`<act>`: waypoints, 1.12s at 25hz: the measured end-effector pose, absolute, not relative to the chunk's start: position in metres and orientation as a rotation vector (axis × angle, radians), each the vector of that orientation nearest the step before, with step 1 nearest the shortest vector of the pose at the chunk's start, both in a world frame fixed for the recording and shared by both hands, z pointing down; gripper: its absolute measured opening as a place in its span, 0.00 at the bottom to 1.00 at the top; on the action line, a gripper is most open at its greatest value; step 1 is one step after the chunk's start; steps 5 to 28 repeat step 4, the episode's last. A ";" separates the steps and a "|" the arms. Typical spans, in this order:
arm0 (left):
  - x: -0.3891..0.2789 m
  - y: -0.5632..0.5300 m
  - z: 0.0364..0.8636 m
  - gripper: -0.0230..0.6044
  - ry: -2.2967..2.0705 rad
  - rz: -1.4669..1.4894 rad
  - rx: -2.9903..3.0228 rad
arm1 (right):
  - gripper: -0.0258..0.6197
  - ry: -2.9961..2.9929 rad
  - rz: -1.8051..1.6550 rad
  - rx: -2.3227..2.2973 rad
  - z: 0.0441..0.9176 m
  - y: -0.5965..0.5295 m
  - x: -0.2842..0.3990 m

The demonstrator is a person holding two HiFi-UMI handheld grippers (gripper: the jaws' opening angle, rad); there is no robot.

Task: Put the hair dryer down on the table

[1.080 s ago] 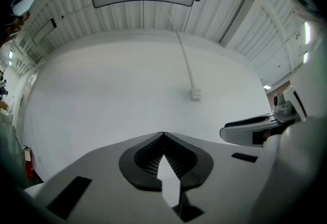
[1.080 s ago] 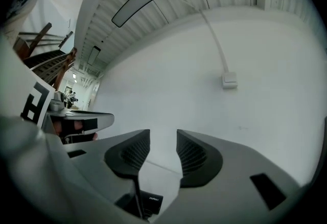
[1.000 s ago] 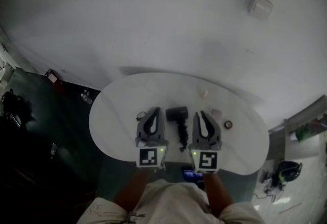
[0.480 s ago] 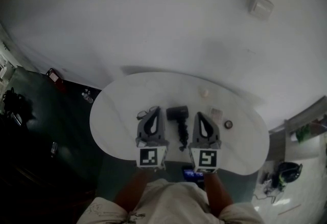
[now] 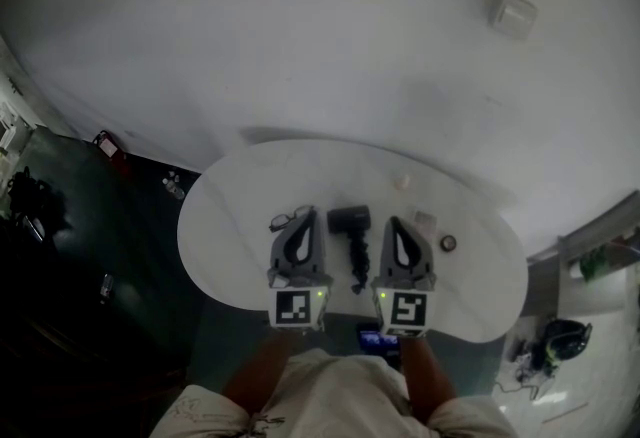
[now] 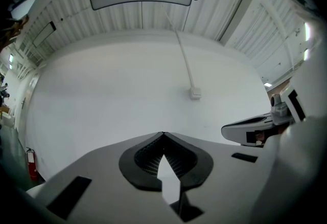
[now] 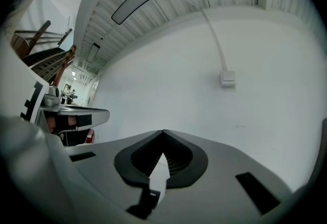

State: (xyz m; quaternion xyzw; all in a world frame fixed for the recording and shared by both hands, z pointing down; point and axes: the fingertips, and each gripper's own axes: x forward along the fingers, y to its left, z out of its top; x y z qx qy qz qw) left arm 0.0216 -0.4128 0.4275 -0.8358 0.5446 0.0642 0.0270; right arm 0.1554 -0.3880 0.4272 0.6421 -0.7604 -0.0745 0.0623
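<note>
The black hair dryer (image 5: 349,220) lies on the white oval table (image 5: 240,196), its coiled cord (image 5: 358,262) trailing toward me. It rests between my two grippers and touches neither. My left gripper (image 5: 307,213) hovers just left of it, shut and empty. My right gripper (image 5: 393,222) hovers just right of it, also shut and empty. In the left gripper view the jaws (image 6: 163,134) meet at a point against the white wall. The right gripper view shows the same, its jaws (image 7: 163,132) closed with nothing between them.
A pair of glasses (image 5: 283,221) lies left of the left gripper. A small white object (image 5: 403,182), a small pale box (image 5: 423,220) and a dark round item (image 5: 447,243) sit on the table's right half. A wall socket (image 5: 511,12) is behind.
The right gripper's jaws have drawn together. The hair dryer and the left gripper stay where they were.
</note>
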 end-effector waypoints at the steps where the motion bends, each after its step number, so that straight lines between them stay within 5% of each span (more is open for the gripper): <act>1: 0.022 -0.412 0.428 0.03 1.683 0.198 -2.583 | 0.04 -2.296 -0.234 1.946 0.426 -0.387 0.156; 28: 0.022 -0.411 0.428 0.03 1.685 0.207 -2.584 | 0.04 -2.289 -0.245 1.956 0.426 -0.386 0.157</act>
